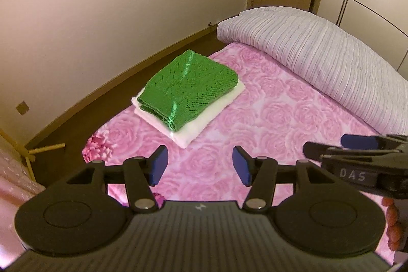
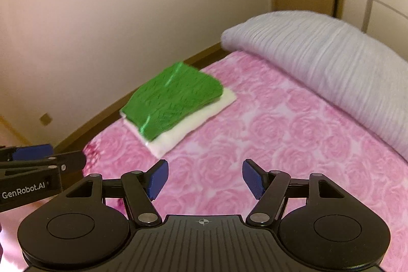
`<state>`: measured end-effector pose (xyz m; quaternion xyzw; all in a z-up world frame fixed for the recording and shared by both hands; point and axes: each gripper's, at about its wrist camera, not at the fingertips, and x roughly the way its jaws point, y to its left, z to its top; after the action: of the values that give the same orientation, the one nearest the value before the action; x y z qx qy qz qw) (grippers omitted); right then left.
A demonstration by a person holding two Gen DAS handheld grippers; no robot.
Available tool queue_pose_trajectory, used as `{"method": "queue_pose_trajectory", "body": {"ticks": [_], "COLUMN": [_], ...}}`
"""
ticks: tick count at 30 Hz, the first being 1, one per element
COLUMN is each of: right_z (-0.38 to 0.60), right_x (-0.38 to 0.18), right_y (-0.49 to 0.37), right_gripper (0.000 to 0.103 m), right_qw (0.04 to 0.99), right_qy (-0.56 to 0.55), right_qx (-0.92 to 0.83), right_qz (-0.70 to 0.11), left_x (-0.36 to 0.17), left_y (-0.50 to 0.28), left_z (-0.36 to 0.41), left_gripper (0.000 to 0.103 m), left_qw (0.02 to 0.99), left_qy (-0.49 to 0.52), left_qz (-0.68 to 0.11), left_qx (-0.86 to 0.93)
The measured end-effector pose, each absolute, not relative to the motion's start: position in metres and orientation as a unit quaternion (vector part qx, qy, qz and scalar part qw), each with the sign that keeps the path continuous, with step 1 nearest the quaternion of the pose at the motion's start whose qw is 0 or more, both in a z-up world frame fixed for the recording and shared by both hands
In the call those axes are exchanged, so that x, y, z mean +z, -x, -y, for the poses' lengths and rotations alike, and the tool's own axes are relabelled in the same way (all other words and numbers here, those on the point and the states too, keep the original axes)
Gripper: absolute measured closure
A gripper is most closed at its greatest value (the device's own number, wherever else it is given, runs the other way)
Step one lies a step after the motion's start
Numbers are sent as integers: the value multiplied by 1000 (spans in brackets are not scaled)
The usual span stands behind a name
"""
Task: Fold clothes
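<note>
Pink rose-patterned bed point(image 1: 267, 119) carries a folded green sweater point(image 1: 188, 88) stacked on a folded white garment point(image 1: 193, 129), ahead and slightly left of both claws, long axis running diagonally away toward the wall (near the bed's left edge). Left claw point(image 1: 200, 167) and right claw point(image 2: 205, 179) hover released, nothing between them; the left looks nearer.

Left gripper point(image 1: 200, 166) and right gripper point(image 2: 205, 179) hang side by side, tilted downward, jaws parted and empty.

green knit point(image 1: 188, 86), white cloth point(image 1: 224, 98), pink rose-print sheet point(image 1: 280, 124)
</note>
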<state>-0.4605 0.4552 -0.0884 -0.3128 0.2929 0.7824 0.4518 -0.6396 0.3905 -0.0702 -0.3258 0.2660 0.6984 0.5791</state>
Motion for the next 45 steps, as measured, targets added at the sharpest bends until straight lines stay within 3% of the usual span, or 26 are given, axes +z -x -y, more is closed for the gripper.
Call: {"method": "queue_pose_trajectory", "body": {"ticks": [18,45], "right_z": [-504,-587], "right_x": [-130,-173], "right_y": [470,484], "right_gripper": [35,35], "right_qw": [405,395], "right_qy": [404,425], "right_qx": [762,738], "right_qz": [-303,-345], "left_x": [-117,-165], "left_y": [636,641], "left_z": [-426,-511], "left_gripper": [51,51], "left_qw": [518,506], "left_qy": [401,417], "left_qz": [-283,-333], "left_qx": [700,678]}}
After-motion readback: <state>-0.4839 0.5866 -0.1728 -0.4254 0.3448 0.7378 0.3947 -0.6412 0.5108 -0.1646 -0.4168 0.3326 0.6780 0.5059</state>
